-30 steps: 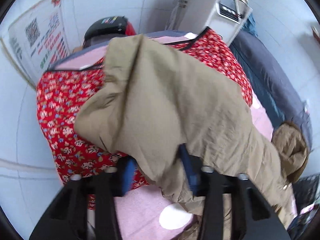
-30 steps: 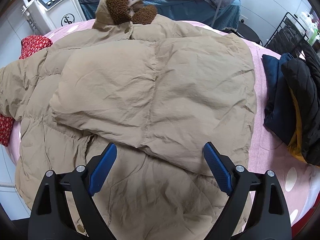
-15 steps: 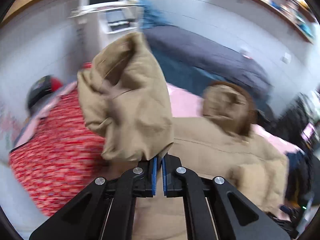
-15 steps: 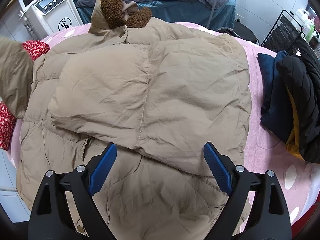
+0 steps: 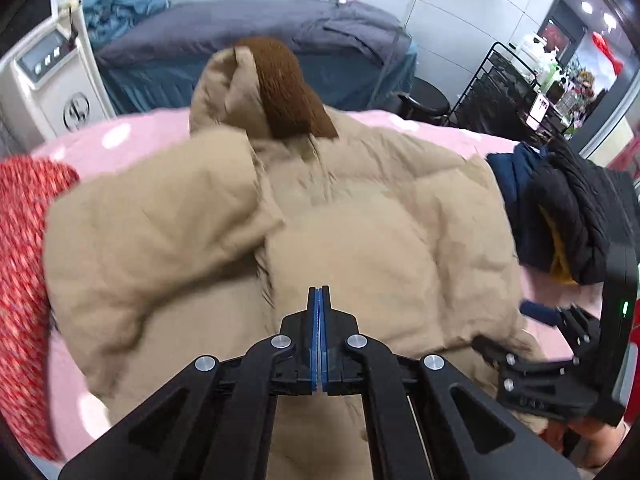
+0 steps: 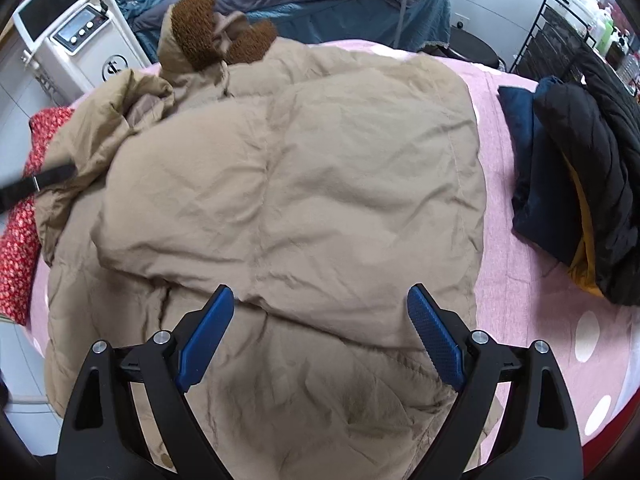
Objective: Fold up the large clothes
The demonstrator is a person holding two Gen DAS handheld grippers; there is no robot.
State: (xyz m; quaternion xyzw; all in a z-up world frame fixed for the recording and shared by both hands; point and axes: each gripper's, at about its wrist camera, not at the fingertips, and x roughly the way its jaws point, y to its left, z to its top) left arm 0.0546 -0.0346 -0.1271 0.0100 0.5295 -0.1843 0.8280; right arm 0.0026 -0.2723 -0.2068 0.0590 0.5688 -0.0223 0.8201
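Observation:
A large tan puffer coat [image 6: 288, 184] with a brown fleece-lined hood [image 6: 200, 28] lies spread on the pink bed cover [image 6: 516, 280]. Its left sleeve [image 5: 152, 248] lies folded over the body; it also shows in the right wrist view [image 6: 104, 136]. My left gripper [image 5: 319, 308] is shut, hovering over the coat's middle with nothing between its pads. My right gripper [image 6: 320, 320] is open and empty above the coat's lower half, and shows in the left wrist view [image 5: 552, 320] at the coat's right edge.
A pile of dark navy and black clothes [image 6: 576, 184] lies on the bed at the right. A red floral cloth [image 6: 20, 240] hangs at the left edge. A white machine [image 6: 76, 44], a grey-covered bed [image 5: 248, 36] and a black wire rack [image 6: 560, 32] stand behind.
My left gripper carried the sleeve up and over onto the coat's body and let it go; its jaws stay shut. The right gripper has stayed open and drifted slightly.

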